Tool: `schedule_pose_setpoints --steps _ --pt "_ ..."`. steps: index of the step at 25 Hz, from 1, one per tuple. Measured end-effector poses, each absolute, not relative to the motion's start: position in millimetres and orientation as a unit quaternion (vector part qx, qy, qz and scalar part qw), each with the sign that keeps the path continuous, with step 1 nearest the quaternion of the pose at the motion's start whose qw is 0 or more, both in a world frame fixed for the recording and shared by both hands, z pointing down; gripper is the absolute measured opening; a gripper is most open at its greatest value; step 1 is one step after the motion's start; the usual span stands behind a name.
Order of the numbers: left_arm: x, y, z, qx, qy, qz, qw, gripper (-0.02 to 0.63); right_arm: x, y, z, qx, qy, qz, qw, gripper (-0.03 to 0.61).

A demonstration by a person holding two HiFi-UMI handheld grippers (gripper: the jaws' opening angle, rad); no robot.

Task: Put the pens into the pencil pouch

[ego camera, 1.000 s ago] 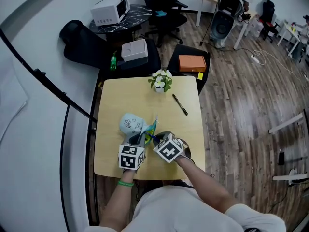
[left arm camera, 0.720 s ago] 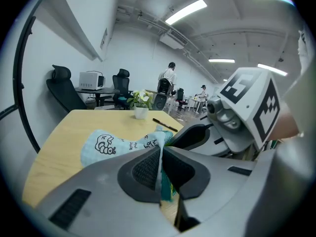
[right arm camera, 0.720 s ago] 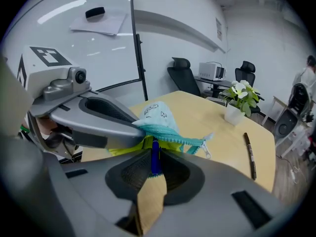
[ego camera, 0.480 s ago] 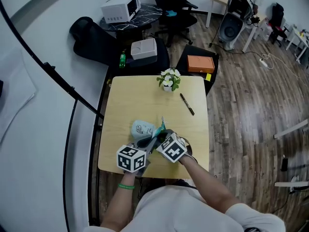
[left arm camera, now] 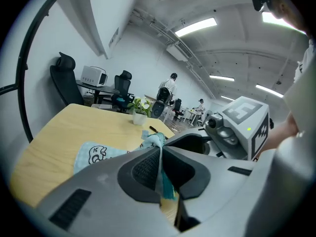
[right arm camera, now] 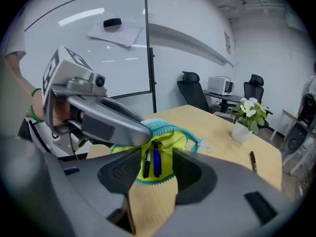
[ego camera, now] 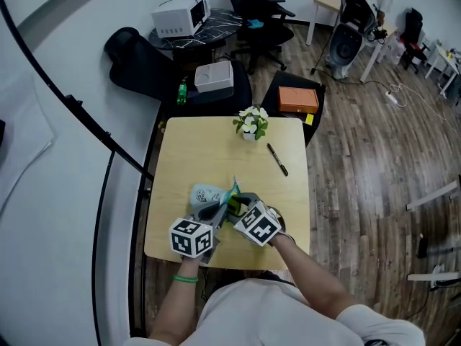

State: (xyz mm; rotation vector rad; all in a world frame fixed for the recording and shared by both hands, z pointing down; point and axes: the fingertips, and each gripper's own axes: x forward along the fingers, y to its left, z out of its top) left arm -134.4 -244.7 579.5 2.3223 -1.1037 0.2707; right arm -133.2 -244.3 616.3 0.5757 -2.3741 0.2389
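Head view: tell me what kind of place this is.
Probably an office or workroom: office chairs at the back, a whiteboard on the wall, and a plain work table.

The counter (ego camera: 173, 157) is free between the pouch (ego camera: 205, 193) and the pot (ego camera: 250, 123); only a pen (ego camera: 277, 159) lies there, toward the right. At the pouch mouth the left gripper (ego camera: 216, 211) and right gripper (ego camera: 235, 206) crowd close together.

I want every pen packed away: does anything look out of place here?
One black pen lies loose on the table near the potted flowers, well apart from the pencil pouch. Two pens already sit inside the open pouch, so this one is the stray. Nothing looks spilled or damaged.
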Motion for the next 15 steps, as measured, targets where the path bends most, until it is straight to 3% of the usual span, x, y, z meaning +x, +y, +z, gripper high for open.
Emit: schedule_pose_setpoints --steps 2,8,15 --pt "-139.1 -250.5 578.1 0.857 -0.427 0.095 0.272 0.021 -124.5 -247.9 596.1 0.230 -0.918 0.087 0.312 0.225" --pt "-152.9 -269.8 566.3 0.846 -0.461 0.086 0.254 0.021 -74.6 -286.2 530.8 0.308 -0.918 0.059 0.243 0.256" --pt "-174.8 -284.6 554.9 0.837 -0.485 0.076 0.240 0.021 4.9 -339.3 500.2 0.408 -0.884 0.040 0.223 0.287"
